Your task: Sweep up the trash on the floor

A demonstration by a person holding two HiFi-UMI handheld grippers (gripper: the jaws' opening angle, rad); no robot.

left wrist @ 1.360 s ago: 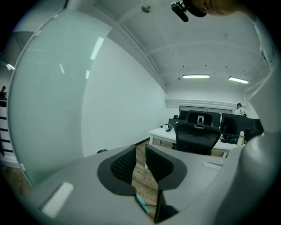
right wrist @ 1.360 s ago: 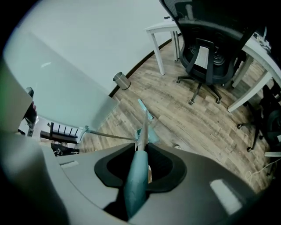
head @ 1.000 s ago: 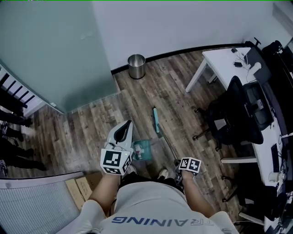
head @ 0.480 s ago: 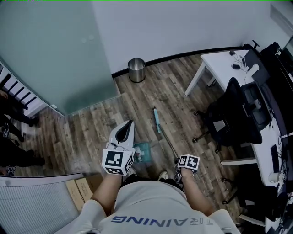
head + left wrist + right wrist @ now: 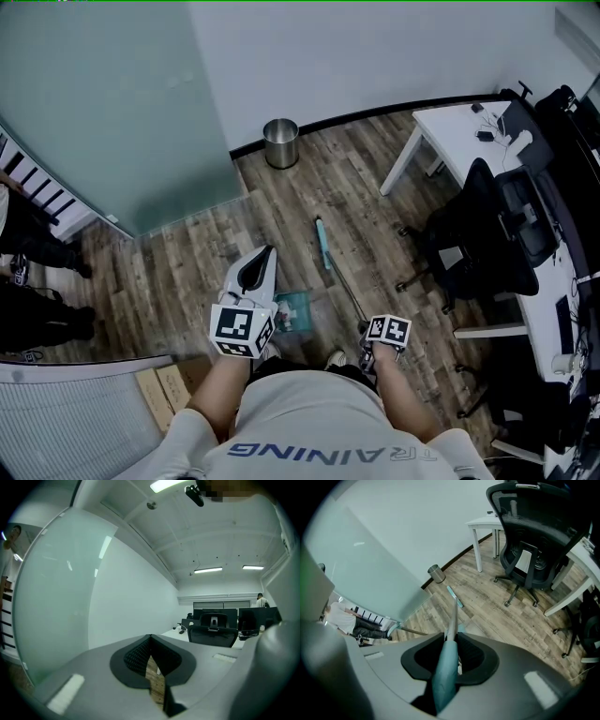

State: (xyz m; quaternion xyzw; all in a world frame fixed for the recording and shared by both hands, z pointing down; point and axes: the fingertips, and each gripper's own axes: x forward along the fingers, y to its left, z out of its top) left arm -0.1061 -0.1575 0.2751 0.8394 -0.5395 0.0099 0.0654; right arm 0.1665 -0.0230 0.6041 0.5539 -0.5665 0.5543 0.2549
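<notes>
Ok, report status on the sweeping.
Left gripper shut, beside teal dustpan. Right gripper shut on broom handle, broom head on floor ahead. Office chair right of broom head, apart.

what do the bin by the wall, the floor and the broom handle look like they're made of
Bin: likely brushed steel; silvery grey sheen on a round wall.
Floor: wood-look planks, laminate or vinyl perhaps; mixed brown-grey grain, matte.
Broom handle: thin grey shaft, probably metal, with a teal grip, seemingly plastic, clamped in the right gripper.
</notes>
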